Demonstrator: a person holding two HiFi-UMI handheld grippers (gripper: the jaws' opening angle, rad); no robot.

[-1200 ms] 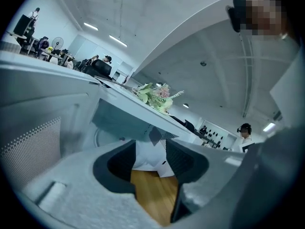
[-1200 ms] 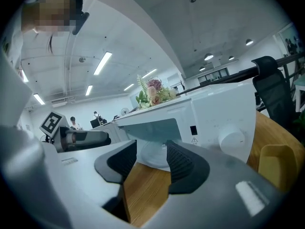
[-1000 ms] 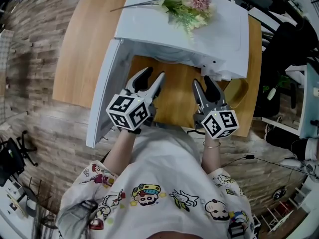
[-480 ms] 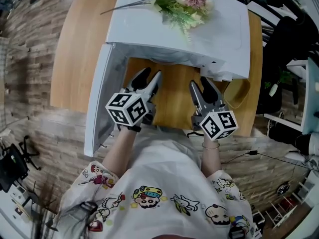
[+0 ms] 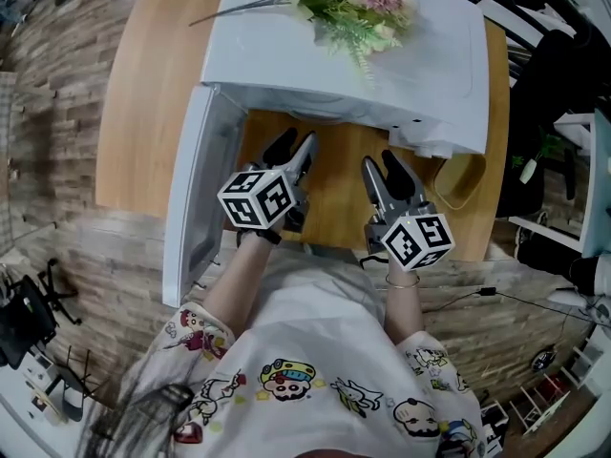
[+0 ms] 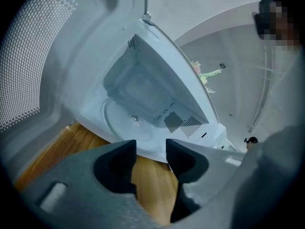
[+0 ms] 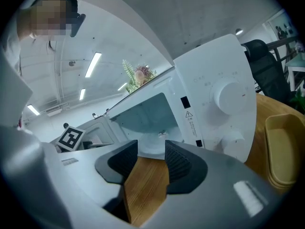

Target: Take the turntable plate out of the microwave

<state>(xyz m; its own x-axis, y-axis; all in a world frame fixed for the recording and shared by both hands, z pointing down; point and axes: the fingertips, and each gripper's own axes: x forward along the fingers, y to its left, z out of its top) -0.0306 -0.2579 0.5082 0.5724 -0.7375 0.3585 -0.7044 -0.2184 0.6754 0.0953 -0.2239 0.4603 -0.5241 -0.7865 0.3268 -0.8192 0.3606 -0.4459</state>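
We are at the approach step. The broad light-wood desk [image 5: 153, 93] carries the boxy white microwave [image 5: 286, 55], which has a spray of artificial flowers [image 5: 358, 3] lying on its roof. Its white door [image 5: 191, 218] is swung fully open at the left, so the cavity is exposed. The round clear-glass turntable plate [image 6: 121, 128] lies flat on the cavity floor, still seated over its hub and untouched.

Both hand-held tools hover over the bare strip of desk just in front of the opening. The left gripper [image 5: 294, 146] is nearer the door, with its jaws apart and only desk between them. The right gripper [image 5: 380, 165] is nearer the control panel. Its jaws are wide, though they have just been closing a little, and nothing is between them.

Next, we judge, one gripper must reach in low and level and take the plate's front rim. It should then lift the plate clear of the hub before drawing it out.

Room is tight at the cavity roof and the sill. There is open desk in front, and a shallow yellow tray [image 5: 460, 181] sits off to the right.
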